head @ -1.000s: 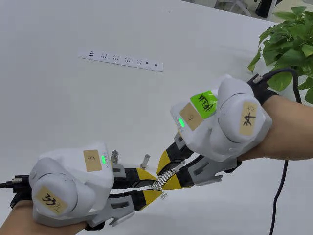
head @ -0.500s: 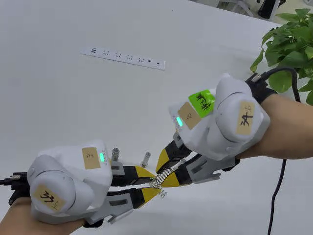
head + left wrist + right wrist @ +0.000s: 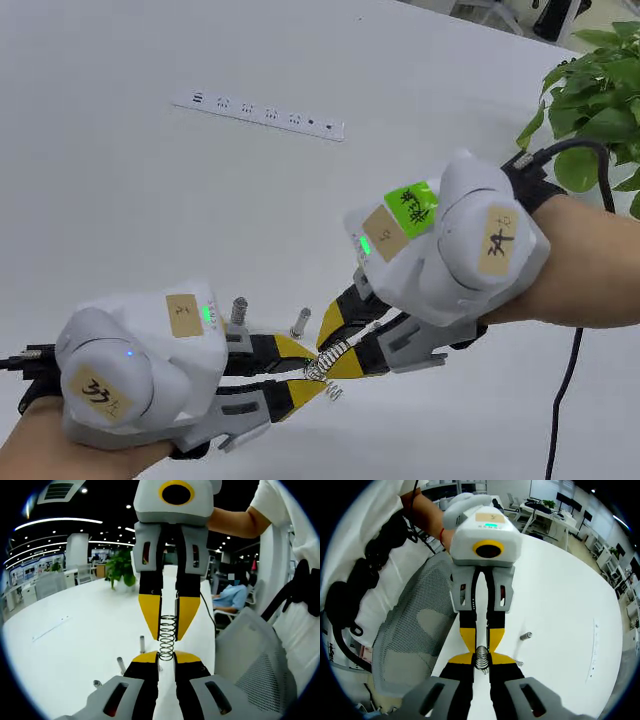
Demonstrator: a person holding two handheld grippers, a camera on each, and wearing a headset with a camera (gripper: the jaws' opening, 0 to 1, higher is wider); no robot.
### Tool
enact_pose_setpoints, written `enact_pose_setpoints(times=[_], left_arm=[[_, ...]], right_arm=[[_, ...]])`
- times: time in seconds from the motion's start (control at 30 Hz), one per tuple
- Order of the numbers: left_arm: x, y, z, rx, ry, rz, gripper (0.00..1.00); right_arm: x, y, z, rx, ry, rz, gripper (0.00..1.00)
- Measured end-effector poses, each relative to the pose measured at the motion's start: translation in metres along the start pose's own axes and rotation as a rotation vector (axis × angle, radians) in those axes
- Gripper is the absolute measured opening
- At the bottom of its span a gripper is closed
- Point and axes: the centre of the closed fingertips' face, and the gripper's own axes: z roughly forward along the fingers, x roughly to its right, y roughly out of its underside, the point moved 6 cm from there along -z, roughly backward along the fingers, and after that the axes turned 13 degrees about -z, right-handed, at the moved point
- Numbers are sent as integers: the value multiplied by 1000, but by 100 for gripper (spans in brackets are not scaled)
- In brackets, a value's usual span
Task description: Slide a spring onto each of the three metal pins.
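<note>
Spring of bright coiled steel wire [image 3: 335, 357] hangs in the air between the two tools, just above the white tabletop [image 3: 150, 200] and close beside the nearest short grey metal pin [image 3: 299, 322]. The left tool [image 3: 312, 373] has its black-and-yellow jaws pressed together on one end of the coil. The right tool [image 3: 340, 345] pinches the other end, its jaws flanking the upper turns.

With both ends clamped, the spring cannot go over anything. I judge that one tool must let go, so that the end meant for the pin is left with its bore open. The holding tool should grip lightly and high on the coil, since a hard squeeze would flatten the turns. It should then turn the spring until its axis lines up with the pin and lower it straight. The pins look free-standing, so a sideways nudge could tip one.

A second pin [image 3: 239, 310] stands near the left tool's housing, and a third [image 3: 97, 683] lies further along the row. Whether any pin already carries a spring is too small to tell.

Compared with half a second ago, almost nothing has changed. Both tools keep their grip, and the spring sits in the same place relative to the pins. The whole picture has drifted slightly, which is the head moving.
</note>
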Motion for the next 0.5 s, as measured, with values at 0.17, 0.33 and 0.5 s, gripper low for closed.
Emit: enact_pose_setpoints(times=[0.17,0.33,0.5], left_arm=[[-2,0,-4,8,-6,-9,13],[-9,2,-12,16,-35,-22,20],[-16,3,-22,22,-66,-32,23]], right_arm=[[0,-1,0,-2,3,3,12],[2,-1,-2,3,17,14,12],[5,3,-7,3,40,38,12]])
